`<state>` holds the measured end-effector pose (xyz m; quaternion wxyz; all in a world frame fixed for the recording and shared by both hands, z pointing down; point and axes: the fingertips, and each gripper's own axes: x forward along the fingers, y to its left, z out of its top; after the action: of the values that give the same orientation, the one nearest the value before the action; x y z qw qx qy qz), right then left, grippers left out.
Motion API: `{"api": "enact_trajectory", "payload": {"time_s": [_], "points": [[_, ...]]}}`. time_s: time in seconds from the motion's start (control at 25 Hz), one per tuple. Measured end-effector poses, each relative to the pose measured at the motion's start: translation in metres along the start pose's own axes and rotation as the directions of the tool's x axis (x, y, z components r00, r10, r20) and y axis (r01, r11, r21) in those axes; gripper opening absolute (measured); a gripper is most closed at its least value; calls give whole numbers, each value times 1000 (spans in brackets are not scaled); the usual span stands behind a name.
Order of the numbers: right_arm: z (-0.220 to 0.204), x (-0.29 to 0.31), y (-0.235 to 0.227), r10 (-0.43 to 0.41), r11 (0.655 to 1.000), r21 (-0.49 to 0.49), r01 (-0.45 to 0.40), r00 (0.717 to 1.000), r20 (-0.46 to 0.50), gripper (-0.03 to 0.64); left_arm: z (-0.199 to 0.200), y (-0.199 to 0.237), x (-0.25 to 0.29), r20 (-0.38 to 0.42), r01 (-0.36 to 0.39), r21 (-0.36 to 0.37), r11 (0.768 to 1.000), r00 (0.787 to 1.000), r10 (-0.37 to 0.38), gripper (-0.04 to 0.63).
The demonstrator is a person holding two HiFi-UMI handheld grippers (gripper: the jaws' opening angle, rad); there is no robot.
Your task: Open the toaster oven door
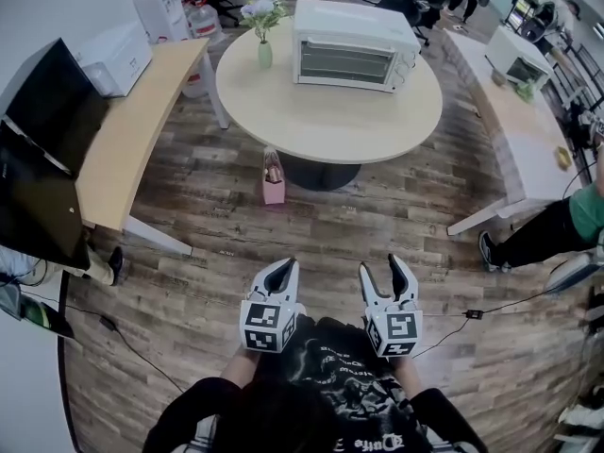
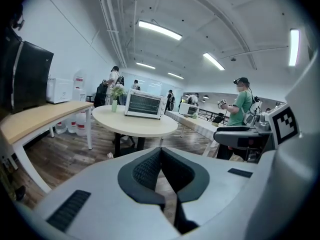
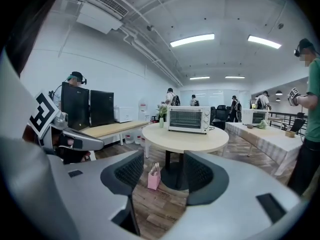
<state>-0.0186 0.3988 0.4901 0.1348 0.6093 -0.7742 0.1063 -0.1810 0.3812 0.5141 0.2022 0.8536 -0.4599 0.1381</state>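
The white toaster oven (image 1: 351, 50) stands with its glass door closed at the far side of a round beige table (image 1: 330, 116), a few steps ahead of me. It also shows in the left gripper view as the toaster oven (image 2: 145, 104) and in the right gripper view as the toaster oven (image 3: 188, 120). Both grippers are held low in front of my body, far from the table. My left gripper (image 1: 281, 270) (image 2: 160, 151) has its jaws together and empty. My right gripper (image 1: 387, 274) (image 3: 160, 171) stands open with nothing between its pads.
A pink bag (image 1: 274, 179) sits on the wood floor by the table's pedestal. A vase of flowers (image 1: 264, 45) stands left of the oven. A wooden desk (image 1: 132, 130) with a black monitor (image 1: 42, 149) is at the left, a long white table (image 1: 524, 130) and a seated person (image 1: 557, 229) at the right.
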Motion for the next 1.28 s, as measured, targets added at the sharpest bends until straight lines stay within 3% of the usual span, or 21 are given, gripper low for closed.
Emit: {"api": "enact_trajectory", "payload": {"time_s": [0.36, 0.68, 0.96, 1.28], "points": [[-7, 13, -3, -54, 998, 20, 54, 998, -21, 239, -1, 19, 9, -24, 23, -18, 1000, 999, -24, 17], [10, 52, -19, -50, 999, 9, 50, 999, -14, 239, 9, 40, 30, -35, 9, -38, 999, 999, -11, 17], [30, 104, -57, -22, 1000, 3, 22, 1000, -4, 244, 38, 57, 77, -25, -37, -43, 998, 999, 36, 17], [53, 178, -140, -7, 1000, 20, 7, 1000, 0, 247, 78, 60, 159, -29, -114, -26, 993, 993, 113, 17]]}}
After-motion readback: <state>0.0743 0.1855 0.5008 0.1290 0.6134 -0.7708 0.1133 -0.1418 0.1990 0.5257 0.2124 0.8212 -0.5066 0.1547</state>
